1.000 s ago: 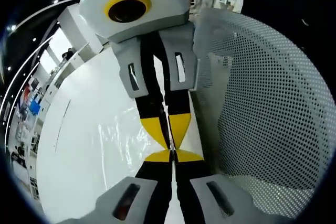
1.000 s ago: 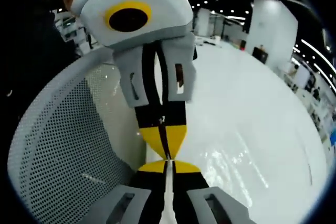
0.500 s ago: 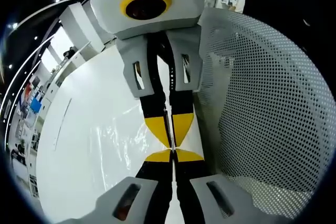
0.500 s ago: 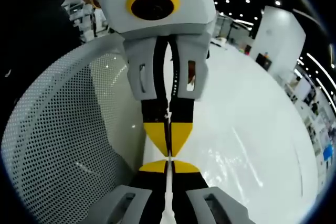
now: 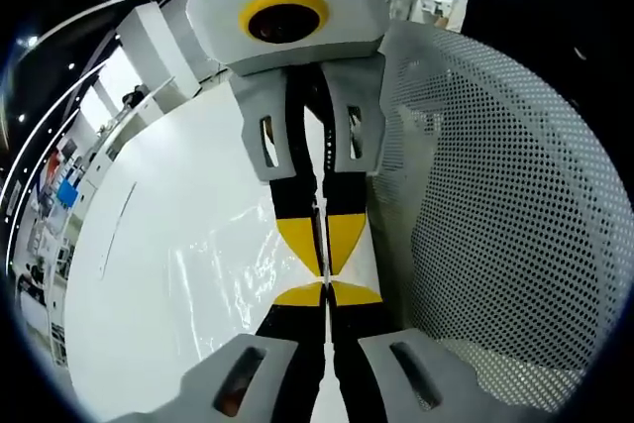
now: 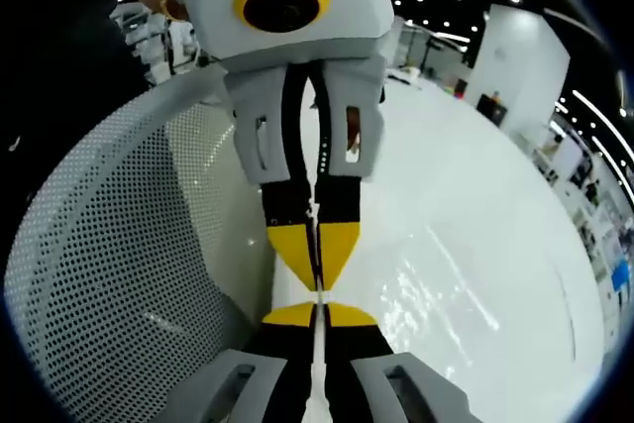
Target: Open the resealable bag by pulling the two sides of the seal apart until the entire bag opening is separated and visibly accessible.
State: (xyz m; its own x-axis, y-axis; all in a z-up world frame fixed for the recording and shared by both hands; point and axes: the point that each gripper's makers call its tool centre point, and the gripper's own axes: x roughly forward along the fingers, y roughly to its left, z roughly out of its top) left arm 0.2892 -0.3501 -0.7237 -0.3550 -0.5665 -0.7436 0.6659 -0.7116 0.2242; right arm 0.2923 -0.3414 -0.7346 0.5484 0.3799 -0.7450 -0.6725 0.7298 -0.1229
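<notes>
Now, in the left gripper view, the white bench (image 5: 149,245) spreads across the left half, and the clear resealable bag (image 5: 223,264) lies flat on it, its wrinkled film catching glare. Up from the bottom rise the left tongs (image 5: 324,289), clenched, their yellow tips pressed together on a thin strip of the bag's top edge. Facing them from above come the right tongs (image 5: 322,264), also clenched, yellow tips meeting nose to nose with the left pair at the same strip of seal. To the right of both stands a white perforated mesh basket (image 5: 505,205), its curved wall just beside the tongs. A person's dark clothing (image 5: 555,17) shows beyond the basket's rim at the upper right.

In the right gripper view, the mesh basket (image 6: 109,264) takes the left side, with dark clothing behind its rim. The right tongs (image 6: 318,306) rise from the bottom, clamped tight on the bag's edge, which shows as a pale line running down between them. The left tongs (image 6: 315,279) reach down from the top, tips touching the right pair's tips. Right of them the bench (image 6: 475,195) stretches away, and the bag's film (image 6: 446,294) lies on it, glinting. No gap in the seal can be made out in either view.
</notes>
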